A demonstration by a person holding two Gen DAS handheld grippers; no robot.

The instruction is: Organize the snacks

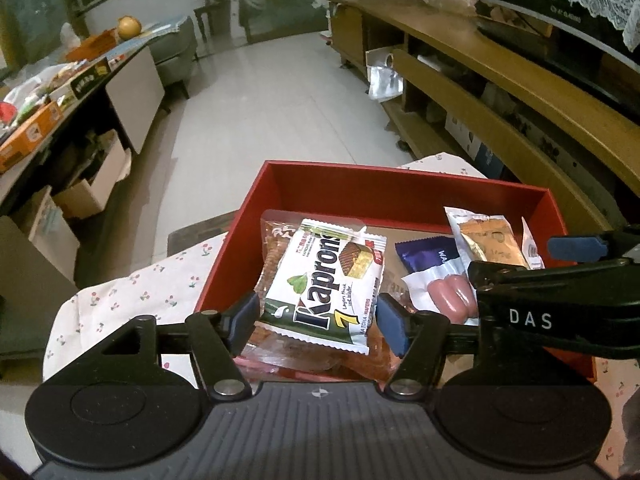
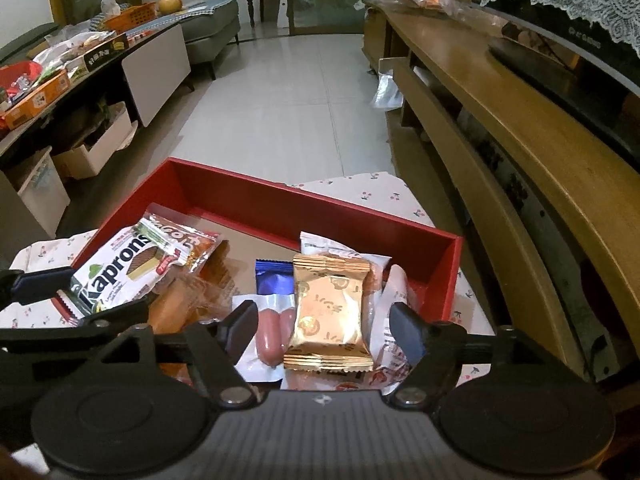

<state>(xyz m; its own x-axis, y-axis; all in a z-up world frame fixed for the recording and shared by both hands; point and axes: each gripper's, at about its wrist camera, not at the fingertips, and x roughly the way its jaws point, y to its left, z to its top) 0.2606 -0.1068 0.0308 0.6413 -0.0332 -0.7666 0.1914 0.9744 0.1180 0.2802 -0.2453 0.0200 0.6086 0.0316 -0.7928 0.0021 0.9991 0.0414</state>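
Left wrist: glossy wafer packet (image 1: pixel 324 280) (crinkled) in red box (image 1: pixel 400 190).

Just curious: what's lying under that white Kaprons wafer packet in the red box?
Under the Kaprons packet lies a clear orange-brown snack bag, sticking out around it in the red box. Its covered middle can't be seen.

Ok so from my left tool (image 1: pixel 318 318), the wafer pack (image 1: pixel 328 276) sits between its fingers, on top of another packet, all in the box (image 1: pixel 400 192). Sausages (image 1: pixel 450 296) just right; gold packet (image 2: pixel 330 316) between my right tool's (image 2: pixel 324 332) fingers.
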